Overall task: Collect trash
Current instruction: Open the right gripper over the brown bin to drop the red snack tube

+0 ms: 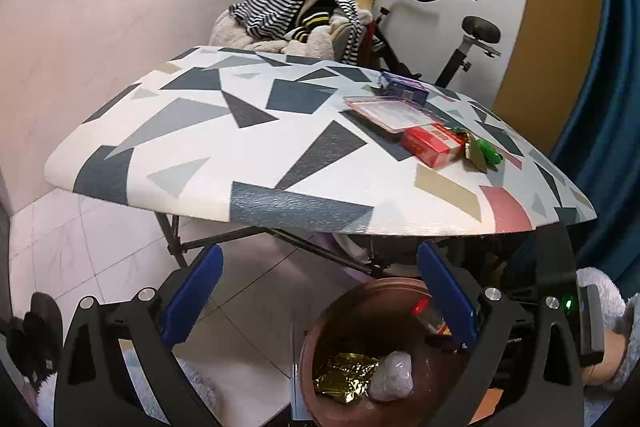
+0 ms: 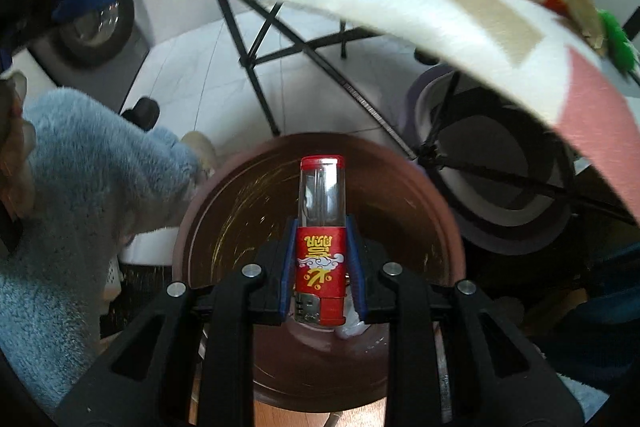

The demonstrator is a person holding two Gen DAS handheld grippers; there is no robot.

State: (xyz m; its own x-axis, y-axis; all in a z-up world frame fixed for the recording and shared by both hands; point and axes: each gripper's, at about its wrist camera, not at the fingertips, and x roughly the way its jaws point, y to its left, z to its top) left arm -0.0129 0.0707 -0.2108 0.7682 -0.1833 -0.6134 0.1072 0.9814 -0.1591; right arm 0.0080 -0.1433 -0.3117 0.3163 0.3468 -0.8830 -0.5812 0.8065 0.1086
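Observation:
My left gripper (image 1: 320,291) stands open and empty above the floor, beside a brown round bin (image 1: 320,339). A gold foil wrapper (image 1: 344,379) and a white crumpled wad (image 1: 394,375) lie in the bin. On the patterned table (image 1: 248,163) rest a red box (image 1: 434,145), a green and gold wrapper (image 1: 482,153), a pink-edged flat packet (image 1: 394,113) and a blue box (image 1: 402,87). My right gripper (image 2: 320,259) is shut on a red lighter (image 2: 320,251) with a clear end, held right over the brown bin (image 2: 240,211).
A folding table frame (image 2: 256,67) stands on pale floor tiles. A fluffy blue sleeve (image 2: 80,187) is at the left in the right wrist view. Behind the table sit a chair piled with striped clothes (image 1: 292,11) and an exercise bike (image 1: 472,39). A blue curtain (image 1: 612,107) hangs at right.

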